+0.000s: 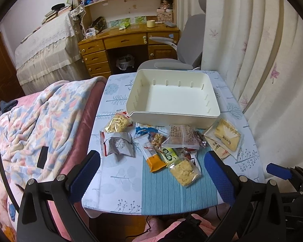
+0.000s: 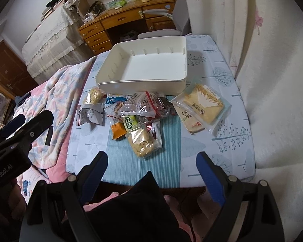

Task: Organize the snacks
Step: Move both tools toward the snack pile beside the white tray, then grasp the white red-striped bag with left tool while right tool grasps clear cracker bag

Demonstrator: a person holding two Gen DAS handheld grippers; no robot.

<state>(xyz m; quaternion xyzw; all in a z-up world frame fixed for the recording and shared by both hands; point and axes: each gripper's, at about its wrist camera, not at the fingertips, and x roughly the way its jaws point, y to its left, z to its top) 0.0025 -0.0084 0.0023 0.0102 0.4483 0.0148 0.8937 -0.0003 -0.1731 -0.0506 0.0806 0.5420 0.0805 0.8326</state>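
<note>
- While both grippers hang over the near edge of the small table (image 1: pixel 119 191), the snacks lie in a loose heap at the middle of each frame, just below the tray.
- Left gripper (image 1: pixel 152 173): its two blue-padded fingers (image 1: pixel 84 173) stand spread wide at the bottom of the left wrist view, with nothing between them; they hover above the tablecloth, clear of the packets.
- Right gripper (image 2: pixel 151 169): its jaws are likewise spread wide at the bottom of the right wrist view, empty, and apart from the heap above them.
- White tray (image 1: pixel 214 109): it sits upright in the upper middle of the frame, on the far part of the table, its inside bare, with small ribs along the walls.
- Clear packet of pale crumbly snack (image 1: pixel 183 171): lowest in the heap, nearest the grippers, resting partly on a red and white wrapper.
- Green packet (image 1: pixel 168 154) and orange packet (image 1: pixel 156 161): side by side just above and left of it.
- Silver crumpled packet (image 1: pixel 119 143): left of the heap, lying a little apart.
- Second clear packet of crumbly snack (image 1: pixel 118 124): upper left, beside the tray's front corner.
- Large flat yellow packet (image 1: pixel 225 137): right of the heap, lying over a beige packet.
- Patterned blanket (image 1: pixel 36 121): fills the left side, beside the table.
</note>
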